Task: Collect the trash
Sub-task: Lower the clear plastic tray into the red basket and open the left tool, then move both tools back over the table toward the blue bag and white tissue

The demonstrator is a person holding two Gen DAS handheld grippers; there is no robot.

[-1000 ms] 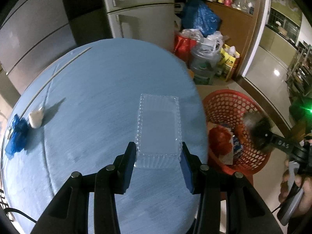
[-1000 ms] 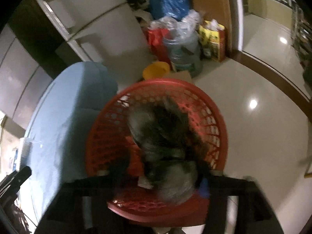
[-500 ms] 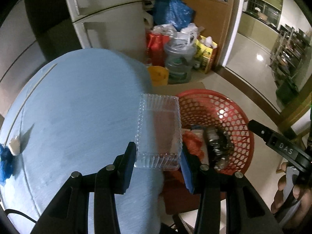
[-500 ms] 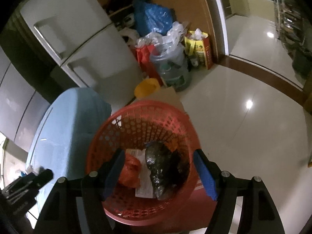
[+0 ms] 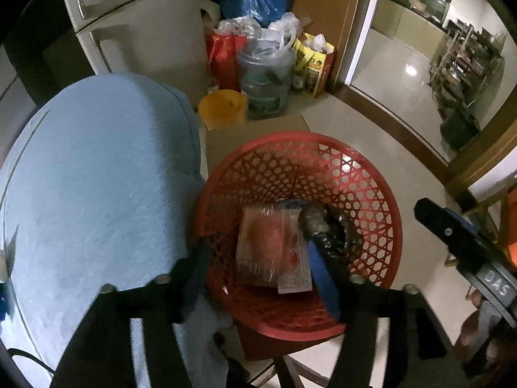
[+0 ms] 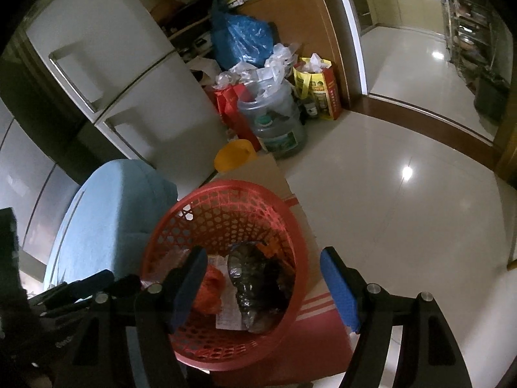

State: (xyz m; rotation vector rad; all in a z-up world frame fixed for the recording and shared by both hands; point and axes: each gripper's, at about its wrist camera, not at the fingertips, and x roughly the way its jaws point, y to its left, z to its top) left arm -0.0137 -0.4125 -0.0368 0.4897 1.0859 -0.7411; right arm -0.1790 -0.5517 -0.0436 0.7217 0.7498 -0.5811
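left wrist view shows the clear plastic container (image 5: 258,252) lying inside the red basket (image 5: 381,226), resting on the other trash there, with an orange-red bag showing through it. a flat paper wrapper (image 5: 295,278) lies just beside it at its 3 o'clock, and a dark crumpled bag (image 5: 329,229) sits further toward 3 o'clock, touching the wrapper. the left gripper (image 5: 261,278) hangs over the basket with its jaws spread wide and nothing between them; the container lies below the gap, apart from both blue pads. the right gripper (image 6: 263,286) also stands spread wide and holds nothing, above the same basket (image 6: 181,226), where the dark bag (image 6: 252,287) and an orange bag (image 6: 210,287) show between its fingers. the blue table (image 5: 97,194) lies at 9 o'clock of the basket, its edge just beside the rim. at 12 o'clock, beyond the basket, stand a yellow bucket (image 5: 223,106), a large water jug (image 5: 266,84) stuffed with plastic, a red bag (image 5: 224,58), a yellow bag (image 5: 315,61), and a white fridge (image 5: 139,32) toward 11 o'clock.
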